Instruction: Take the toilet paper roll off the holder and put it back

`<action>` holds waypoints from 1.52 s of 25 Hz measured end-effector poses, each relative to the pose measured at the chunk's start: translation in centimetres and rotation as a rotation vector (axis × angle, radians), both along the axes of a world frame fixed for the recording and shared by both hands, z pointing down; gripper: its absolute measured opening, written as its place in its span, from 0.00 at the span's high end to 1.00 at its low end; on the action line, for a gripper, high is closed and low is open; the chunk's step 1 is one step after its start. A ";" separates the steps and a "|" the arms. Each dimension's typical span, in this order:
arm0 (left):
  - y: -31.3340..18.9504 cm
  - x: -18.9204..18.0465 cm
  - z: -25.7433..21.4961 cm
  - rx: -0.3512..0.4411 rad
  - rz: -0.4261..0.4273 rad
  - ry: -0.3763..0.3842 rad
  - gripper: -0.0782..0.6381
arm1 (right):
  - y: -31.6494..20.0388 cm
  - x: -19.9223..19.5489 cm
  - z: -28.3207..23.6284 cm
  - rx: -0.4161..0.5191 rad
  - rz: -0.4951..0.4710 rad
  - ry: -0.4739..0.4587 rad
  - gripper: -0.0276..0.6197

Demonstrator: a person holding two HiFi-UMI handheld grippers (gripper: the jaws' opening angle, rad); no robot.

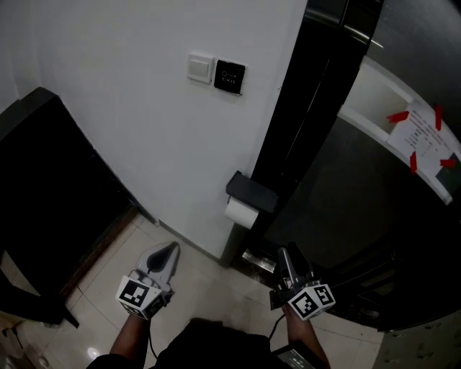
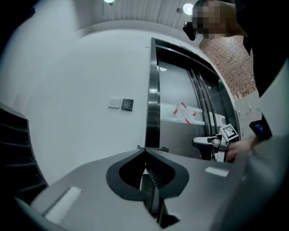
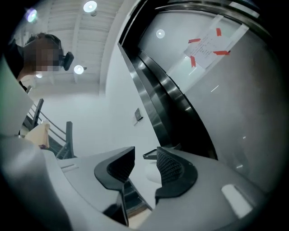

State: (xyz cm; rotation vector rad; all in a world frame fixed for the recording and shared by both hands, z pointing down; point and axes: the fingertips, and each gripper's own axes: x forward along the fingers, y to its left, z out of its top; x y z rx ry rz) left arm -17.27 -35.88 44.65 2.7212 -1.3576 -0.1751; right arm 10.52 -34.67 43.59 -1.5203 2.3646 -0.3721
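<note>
Toilet paper roll on its holder low on the wall, well apart from both. Left gripper closed, empty; right gripper slightly apart, empty. Likely snag: gap too narrow, squashing the roll.

**A tiled washroom corner inside a building**

Ahead of the left gripper and the right gripper, a white toilet paper roll hangs under a dark holder fixed to a plain white wall. Higher on that wall sit a white wall switch and a dark square panel. Beyond the right gripper stand a glossy black frame and a grey door bearing a paper notice stuck on with red tape. Pale floor tiles lie under the tools, and round ceiling lights glow overhead.
</note>
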 end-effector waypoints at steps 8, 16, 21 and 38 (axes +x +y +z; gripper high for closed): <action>1.4 1.9 -0.5 0.000 -0.105 0.030 0.89 | 2.7 3.7 -1.4 0.054 -0.035 0.080 0.71; 3.8 6.9 -1.2 0.007 -0.092 0.000 0.89 | 5.1 7.9 -0.3 0.069 0.021 0.222 0.81; 4.9 8.2 -0.1 -0.001 -0.089 -0.016 0.89 | 6.8 9.0 0.1 0.072 0.044 0.293 0.86; 6.2 8.5 -0.1 0.018 -0.081 -0.045 0.89 | 8.9 9.8 0.9 0.058 0.071 0.308 0.94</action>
